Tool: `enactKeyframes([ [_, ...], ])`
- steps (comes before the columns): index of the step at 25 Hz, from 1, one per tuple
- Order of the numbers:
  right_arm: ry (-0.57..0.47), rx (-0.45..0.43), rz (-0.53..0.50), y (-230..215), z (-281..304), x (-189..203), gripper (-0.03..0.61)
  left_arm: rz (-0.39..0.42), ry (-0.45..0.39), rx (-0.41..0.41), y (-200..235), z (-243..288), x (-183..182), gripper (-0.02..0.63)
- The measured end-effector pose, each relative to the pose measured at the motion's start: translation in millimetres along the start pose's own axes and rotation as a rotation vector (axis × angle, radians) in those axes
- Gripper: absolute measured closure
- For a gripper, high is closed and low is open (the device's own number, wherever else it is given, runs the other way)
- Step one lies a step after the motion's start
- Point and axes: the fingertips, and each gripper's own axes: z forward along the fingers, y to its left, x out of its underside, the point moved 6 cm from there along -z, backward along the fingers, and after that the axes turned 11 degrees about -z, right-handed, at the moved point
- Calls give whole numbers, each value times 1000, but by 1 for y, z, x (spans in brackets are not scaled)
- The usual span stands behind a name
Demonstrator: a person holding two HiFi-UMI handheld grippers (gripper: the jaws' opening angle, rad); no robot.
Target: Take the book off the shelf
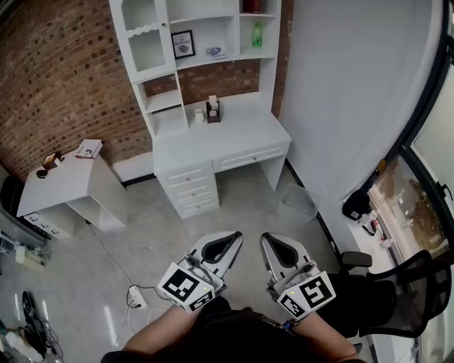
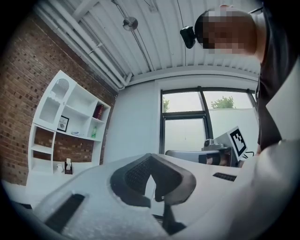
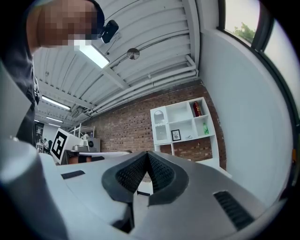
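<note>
Red book [image 1: 251,6]: upright in the top right compartment of the white shelf [image 1: 238,35] over the desk [image 1: 241,135], spine facing the room, long axis vertical (a green bottle [image 1: 257,34] stands in the compartment just below it).
Direction from the grippers: ahead and higher up, across open floor, well apart from both.
Left gripper [image 1: 221,248]: jaws closed with nothing between them, held close to the body.
Right gripper [image 1: 282,252]: jaws pressed together, empty, pointing roughly level toward the shelf.
Nearer hand: judged to be the right, since the book sits on the shelf's right side.
Coming move: probably step up to the desk, raise that gripper and part its jaws across the spine.
</note>
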Motion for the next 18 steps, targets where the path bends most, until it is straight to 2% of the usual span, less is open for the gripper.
enactKeyframes([
  [6, -81, -38, 27, 4, 31, -5, 561, -14, -9, 12, 35, -1, -5, 609],
  [12, -73, -17, 18, -4, 93, 3, 561, -16, -10, 42, 96, 7, -19, 609],
  [18, -124, 19, 44, -9, 163, -8, 561, 6, 3, 102, 162, 12, -54, 609],
])
